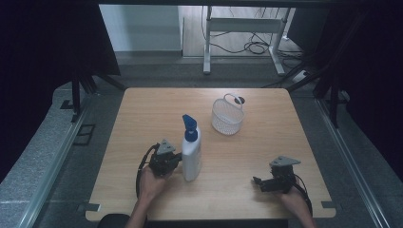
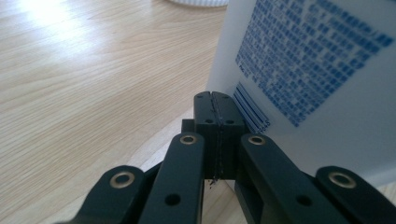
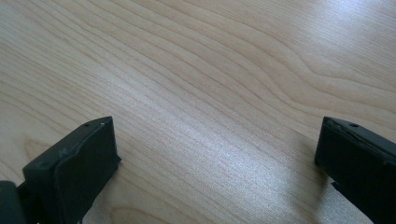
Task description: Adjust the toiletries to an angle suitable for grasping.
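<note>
Dim room, dark curtains both sides; grey floor beyond the worktop (image 1: 142, 114), with a white metal frame (image 1: 242, 28) and loose cables (image 1: 254, 46) at the far wall. Worktop is pale wood grain, square, lit from above.

On it: a white mesh basket (image 1: 227, 115) with a loop handle, far of centre, slightly right. Well apart from both tools; nothing stands between it and the bottle.

White pump bottle (image 1: 191, 151) with blue pump head, upright, left of centre toward the near edge. Printed blue text on its side, blurred in the left tool view.

Left tool (image 1: 175, 159) at near left, held in the person's left hand (image 1: 151, 180), pointing right at the bottle's lower body. In the left tool view its jaws are pressed together, nothing between them, tips (image 2: 215, 108) just at the bottle (image 2: 317, 79) wall; contact or a hair's gap, cannot tell.

Right tool (image 1: 259, 182) at near right, held low over the worktop, pointing left, well apart from the bottle. In the right tool view its jaws stand wide apart, bare wood (image 3: 210, 93) between them.
</note>
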